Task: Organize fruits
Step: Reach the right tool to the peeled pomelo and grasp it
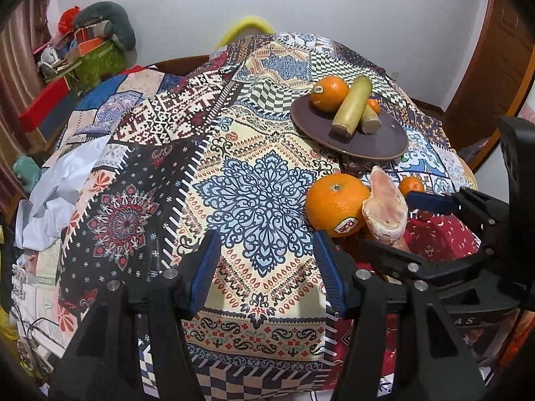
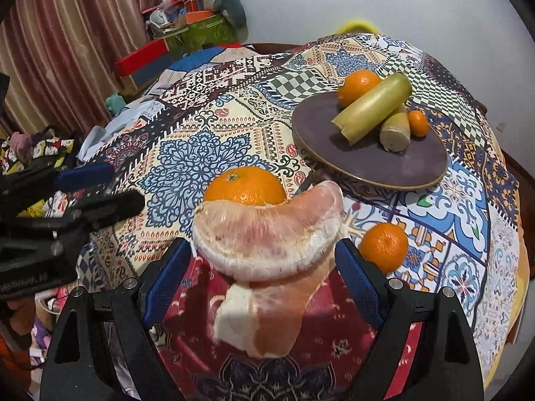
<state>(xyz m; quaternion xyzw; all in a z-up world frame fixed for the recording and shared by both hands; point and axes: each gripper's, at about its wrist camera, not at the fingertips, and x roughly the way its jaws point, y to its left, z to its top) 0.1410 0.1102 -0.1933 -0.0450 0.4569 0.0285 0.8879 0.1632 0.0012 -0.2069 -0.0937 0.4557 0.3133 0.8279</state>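
Observation:
A dark round plate [image 1: 384, 140] [image 2: 314, 123] holds an orange [image 1: 329, 93] [image 2: 358, 85], two sugarcane pieces [image 1: 352, 105] [image 2: 371, 112] and a small mandarin [image 2: 418, 123]. On the cloth lie a big orange [image 1: 336, 202] [image 2: 245, 185], a small mandarin [image 1: 411, 185] [image 2: 384, 246] and peeled pomelo segments [image 1: 384, 209] [image 2: 267, 234]. My right gripper [image 2: 264, 280] [image 1: 401, 220] is open, its blue pads either side of the pomelo, not clamping it. My left gripper [image 1: 264, 267] [image 2: 100, 183] is open and empty over the cloth, left of the big orange.
A patterned patchwork cloth [image 1: 260, 200] covers the round table. Boxes and clutter [image 1: 83, 53] are piled at the back left by a curtain. White paper [image 1: 57, 197] lies at the table's left edge. A wooden door [image 1: 495, 67] stands at the right.

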